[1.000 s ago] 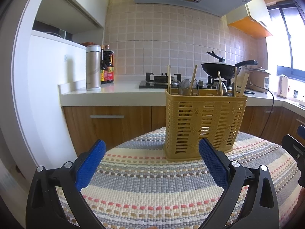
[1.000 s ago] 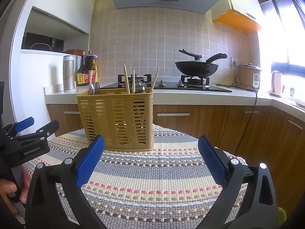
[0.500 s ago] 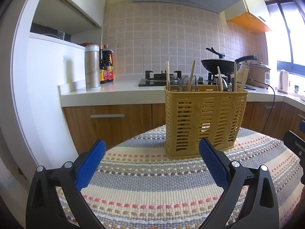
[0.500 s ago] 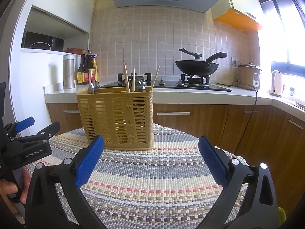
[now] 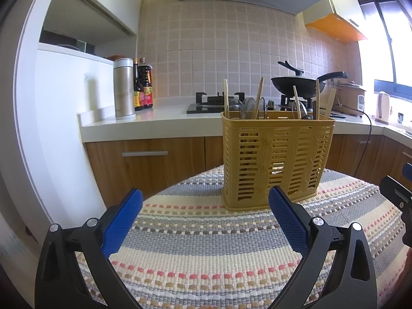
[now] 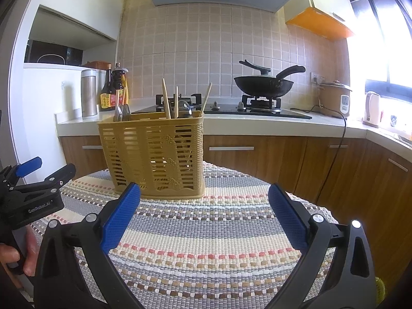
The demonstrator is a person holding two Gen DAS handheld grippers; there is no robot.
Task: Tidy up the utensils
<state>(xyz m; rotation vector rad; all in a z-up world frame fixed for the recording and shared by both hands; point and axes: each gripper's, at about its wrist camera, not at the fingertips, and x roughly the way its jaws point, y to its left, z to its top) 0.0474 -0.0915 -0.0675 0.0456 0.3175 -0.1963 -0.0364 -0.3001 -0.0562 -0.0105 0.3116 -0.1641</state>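
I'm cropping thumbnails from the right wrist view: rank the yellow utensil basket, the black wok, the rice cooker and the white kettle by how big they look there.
1. yellow utensil basket, largest, though nearest the camera.
2. black wok.
3. rice cooker.
4. white kettle, smallest; it sits near the distorted edge, so its margin below the cooker is unsure.

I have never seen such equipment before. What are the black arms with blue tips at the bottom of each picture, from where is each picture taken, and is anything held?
There is no robot here. A person holds a hand-operated tool in each hand, and a camera on each tool looks forward along its two fingers. One picture comes from the left tool, the other from the right tool. The blue parts are the finger pads. Both tools are open and hold nothing. In the right view, the left tool also shows at the left edge, with the person's hand gripping it. On the striped woven mat stands a yellow slotted basket holding chopsticks and spoons. Behind is a kitchen counter with a wok.
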